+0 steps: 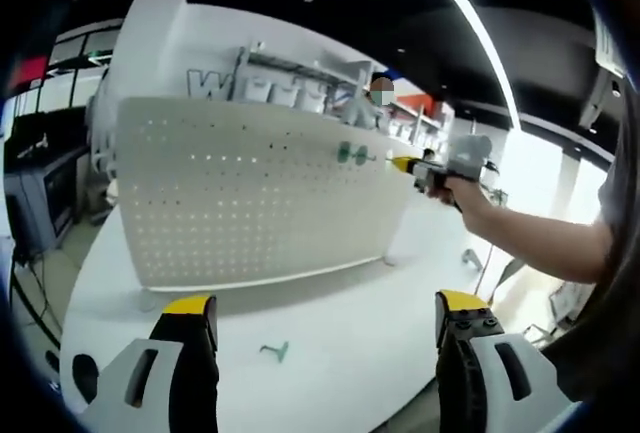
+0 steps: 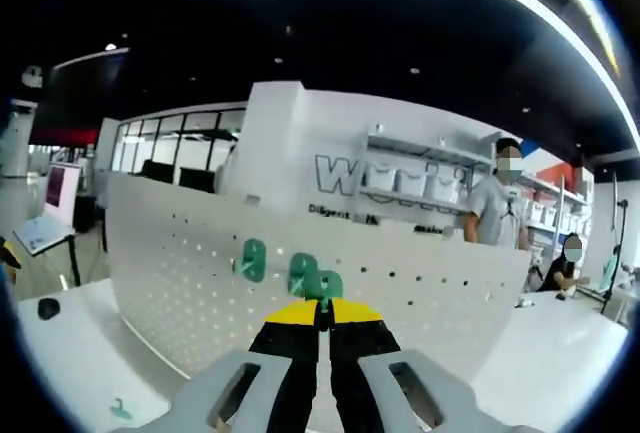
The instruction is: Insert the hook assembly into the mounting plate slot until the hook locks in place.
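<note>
A white pegboard (image 1: 250, 193) stands upright on a white table (image 1: 340, 338); all places below are given relative to this board.

Left gripper view: the left gripper (image 1: 325, 318) hangs in front of the board, above the table, its yellow-tipped jaws set wide apart with nothing between them. A small green hook (image 1: 275, 351) lies on the table in front of the board, between the two jaws as seen from here and clear of both. Two green hooks (image 1: 350, 153) sit on the board's face near its upper right end. The right gripper (image 1: 412, 165), held in a person's hand (image 1: 450, 188), meets the board at that same end.

Right gripper view: the right gripper (image 2: 322, 315) is at the board's face with its jaws nearly together, pinching a green hook (image 2: 327, 287) whose top touches or nearly touches the board. Two more green hooks (image 2: 276, 265) are mounted on the board just to the left of it. Another green hook (image 2: 121, 411) lies on the table below the board's left part.

Behind the board, a white wall (image 2: 330, 143) bears large grey letters beginning with "W" (image 2: 338, 175); the rest is hidden by shelves. Smaller dark lettering beneath it is too small to read. Two people (image 2: 498, 208) stand beyond the board's right end.
</note>
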Tool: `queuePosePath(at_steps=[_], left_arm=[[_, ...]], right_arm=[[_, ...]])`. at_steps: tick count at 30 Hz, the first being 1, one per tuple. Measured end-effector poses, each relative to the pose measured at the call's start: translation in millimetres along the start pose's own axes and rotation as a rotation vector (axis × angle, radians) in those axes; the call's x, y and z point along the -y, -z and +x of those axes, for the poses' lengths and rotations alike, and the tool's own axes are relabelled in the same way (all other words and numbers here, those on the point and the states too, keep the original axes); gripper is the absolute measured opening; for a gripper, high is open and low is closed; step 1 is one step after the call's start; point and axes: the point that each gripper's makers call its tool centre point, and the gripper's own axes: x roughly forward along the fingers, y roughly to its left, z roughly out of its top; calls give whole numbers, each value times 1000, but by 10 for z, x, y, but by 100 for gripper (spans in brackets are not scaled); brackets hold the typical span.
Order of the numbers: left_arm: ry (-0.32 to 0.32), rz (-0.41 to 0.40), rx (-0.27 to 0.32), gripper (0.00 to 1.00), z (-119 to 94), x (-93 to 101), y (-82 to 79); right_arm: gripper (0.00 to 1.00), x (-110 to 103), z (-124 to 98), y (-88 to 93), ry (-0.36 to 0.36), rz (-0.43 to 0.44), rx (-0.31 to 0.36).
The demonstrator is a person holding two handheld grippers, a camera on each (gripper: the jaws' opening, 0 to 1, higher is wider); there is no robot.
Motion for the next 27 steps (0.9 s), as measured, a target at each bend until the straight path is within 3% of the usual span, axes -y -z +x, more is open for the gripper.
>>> queuePosePath(at_steps=[11,17,27], left_arm=[[1,-14,5,90,71,-20,-26],[-7,-12,1,89,57,-43,-33],[-21,-11,3,89,37,-79,-49]], right_arm=[[0,214,273,-8,33,25,15],[0,323,311,24,69,92,19],[0,282,336,20,65,86,15]])
